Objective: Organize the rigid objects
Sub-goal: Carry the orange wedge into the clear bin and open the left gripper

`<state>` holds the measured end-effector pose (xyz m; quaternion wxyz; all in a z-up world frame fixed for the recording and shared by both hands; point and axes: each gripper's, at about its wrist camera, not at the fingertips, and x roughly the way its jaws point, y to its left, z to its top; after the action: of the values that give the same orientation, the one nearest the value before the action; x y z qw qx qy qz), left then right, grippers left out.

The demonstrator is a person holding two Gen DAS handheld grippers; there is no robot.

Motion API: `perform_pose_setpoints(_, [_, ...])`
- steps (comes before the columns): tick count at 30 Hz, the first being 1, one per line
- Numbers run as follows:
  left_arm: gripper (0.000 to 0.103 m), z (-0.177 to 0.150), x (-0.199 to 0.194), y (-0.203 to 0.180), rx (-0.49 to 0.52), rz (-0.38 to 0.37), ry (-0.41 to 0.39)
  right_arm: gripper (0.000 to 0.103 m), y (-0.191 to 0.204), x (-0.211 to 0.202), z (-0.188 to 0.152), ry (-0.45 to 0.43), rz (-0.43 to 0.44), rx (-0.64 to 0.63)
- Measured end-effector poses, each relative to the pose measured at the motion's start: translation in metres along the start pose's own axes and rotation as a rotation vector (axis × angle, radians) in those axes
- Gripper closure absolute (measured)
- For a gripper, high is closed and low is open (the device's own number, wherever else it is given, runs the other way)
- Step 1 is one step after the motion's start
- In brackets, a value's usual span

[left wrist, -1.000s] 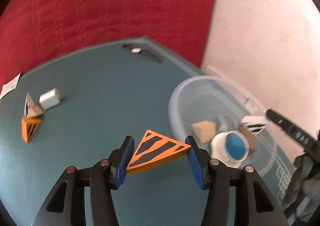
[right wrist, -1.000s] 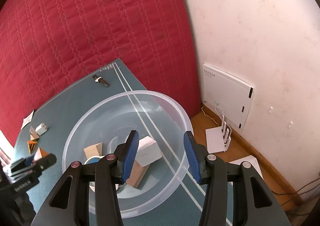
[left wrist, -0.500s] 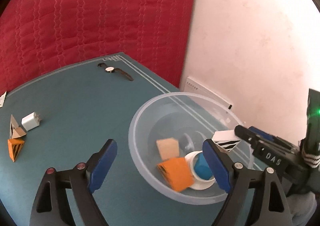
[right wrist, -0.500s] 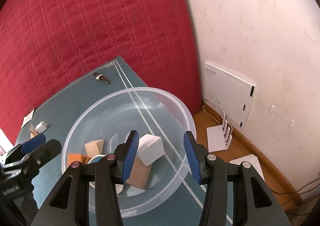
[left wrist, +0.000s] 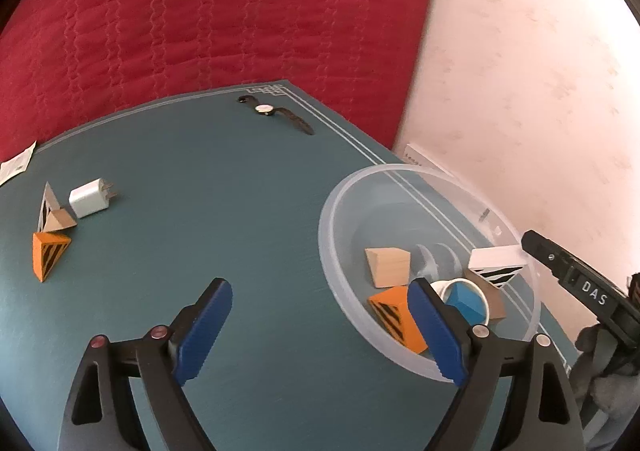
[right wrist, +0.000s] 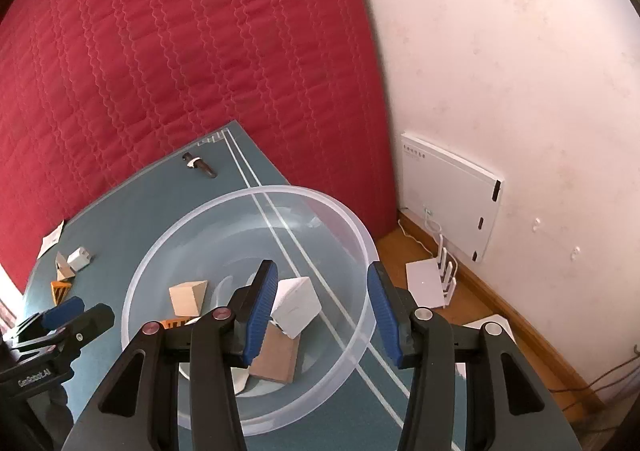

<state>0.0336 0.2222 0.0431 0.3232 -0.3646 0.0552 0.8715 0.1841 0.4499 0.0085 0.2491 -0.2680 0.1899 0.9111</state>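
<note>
A clear plastic bowl stands on the teal table at its right edge. In it lie an orange striped wedge, a plain wooden block, a white block with black stripes and a white cup with a blue inside. My left gripper hangs at the bowl's near left rim, its jaws opening with nothing between them. My right gripper hovers over the bowl, open, and the white block lies below it, not pressed.
At the table's left lie another orange striped wedge, a white charger plug, a small white and wood wedge and a paper slip. A wristwatch rests at the far edge. Behind is a red quilted panel, and a white wall is at the right.
My left gripper let go of the orange striped wedge, which now lies in the bowl, and its jaws went wide. My right gripper stayed over the bowl.
</note>
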Motion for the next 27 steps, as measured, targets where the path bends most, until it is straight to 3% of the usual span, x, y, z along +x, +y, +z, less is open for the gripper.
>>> perform_pose_setpoints(7, [0.011,-0.005,-0.002,0.003,-0.010,0.010,0.015,0.055,0.013,-0.001,-0.007,0.040,0.036,-0.087])
perform_pose_setpoints(15, [0.011,-0.007,-0.004,0.003,-0.014,0.011,0.021,0.055,0.007,-0.001,-0.014,0.057,-0.034,-0.147])
perform_pose_setpoints(27, [0.011,-0.010,-0.006,0.015,-0.044,0.029,0.024,0.055,-0.014,0.015,-0.004,0.059,-0.116,-0.103])
